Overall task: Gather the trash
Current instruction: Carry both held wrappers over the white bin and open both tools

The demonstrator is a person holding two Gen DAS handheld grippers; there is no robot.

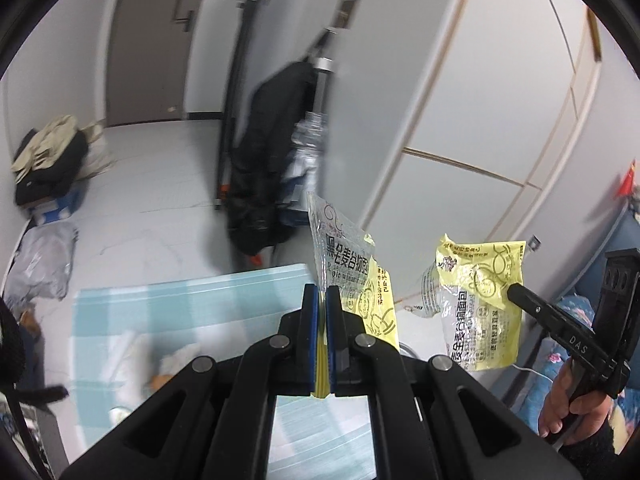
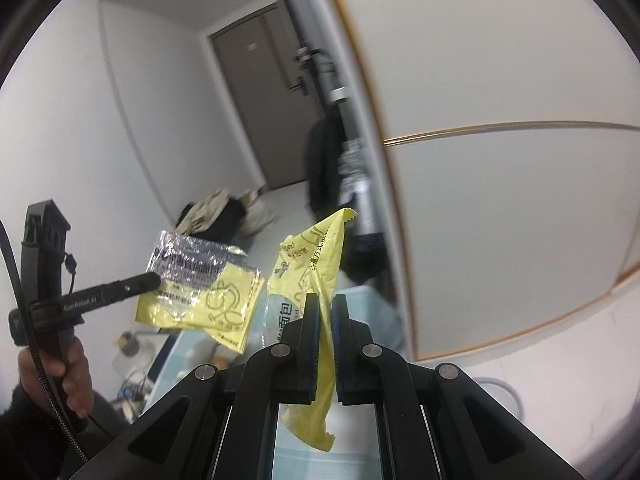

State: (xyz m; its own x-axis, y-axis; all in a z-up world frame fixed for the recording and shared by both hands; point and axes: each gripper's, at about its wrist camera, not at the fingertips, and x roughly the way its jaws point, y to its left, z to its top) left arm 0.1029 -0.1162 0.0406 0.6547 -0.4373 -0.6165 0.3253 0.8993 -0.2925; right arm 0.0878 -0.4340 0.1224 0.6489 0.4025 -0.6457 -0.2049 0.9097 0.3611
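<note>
In the left wrist view my left gripper (image 1: 322,292) is shut on a yellow and clear food wrapper (image 1: 344,260) that sticks up between its blue pads. To its right, my right gripper (image 1: 515,292) pinches a second yellow and clear wrapper (image 1: 476,304), with a hand (image 1: 568,404) on its grip. In the right wrist view my right gripper (image 2: 325,300) is shut on that crumpled yellow wrapper (image 2: 316,248), which hangs down through the jaws. At the left my left gripper (image 2: 154,279) holds the other wrapper (image 2: 200,292) up in the air.
Below both grippers lies a light blue striped surface (image 1: 180,300) with small items on it. A black coat (image 1: 272,140) hangs beside a white wardrobe (image 1: 460,100). A clothes pile (image 1: 48,156) and a grey bag (image 1: 44,264) sit on the floor. A dark door (image 1: 152,40) stands behind.
</note>
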